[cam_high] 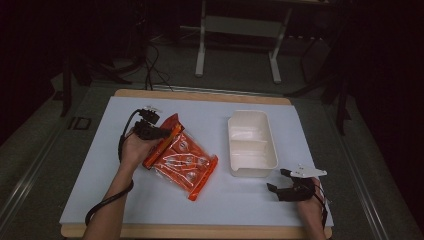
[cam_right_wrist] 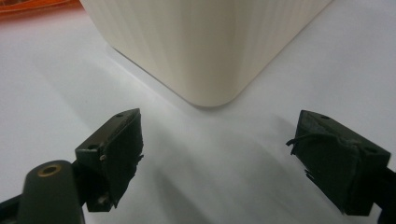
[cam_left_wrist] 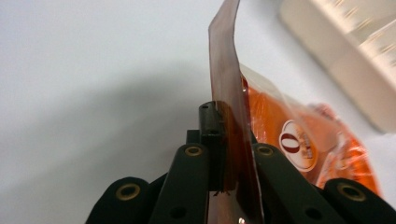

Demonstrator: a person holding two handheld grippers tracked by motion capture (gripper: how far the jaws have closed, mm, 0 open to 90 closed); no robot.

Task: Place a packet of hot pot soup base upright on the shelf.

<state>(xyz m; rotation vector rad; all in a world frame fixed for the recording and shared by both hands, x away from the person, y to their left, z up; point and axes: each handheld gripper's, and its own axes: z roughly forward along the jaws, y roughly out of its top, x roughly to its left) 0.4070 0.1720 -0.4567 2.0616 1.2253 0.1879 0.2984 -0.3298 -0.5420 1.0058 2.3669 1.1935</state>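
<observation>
An orange see-through bag with small packets inside lies tilted on the white table mat. My left gripper is shut on the bag's upper left edge. In the left gripper view the orange strip of the bag stands up between the two closed jaws, and a printed packet shows to the right. My right gripper rests near the table's front right, open, just in front of the cream tray. In the right gripper view the tray's rounded corner is straight ahead of the spread jaws.
The cream tray has two compartments and stands right of centre. Bare mat lies to the left and along the front edge. A wooden table edge frames the mat. Behind the table stand white desk legs and dark cables on the floor.
</observation>
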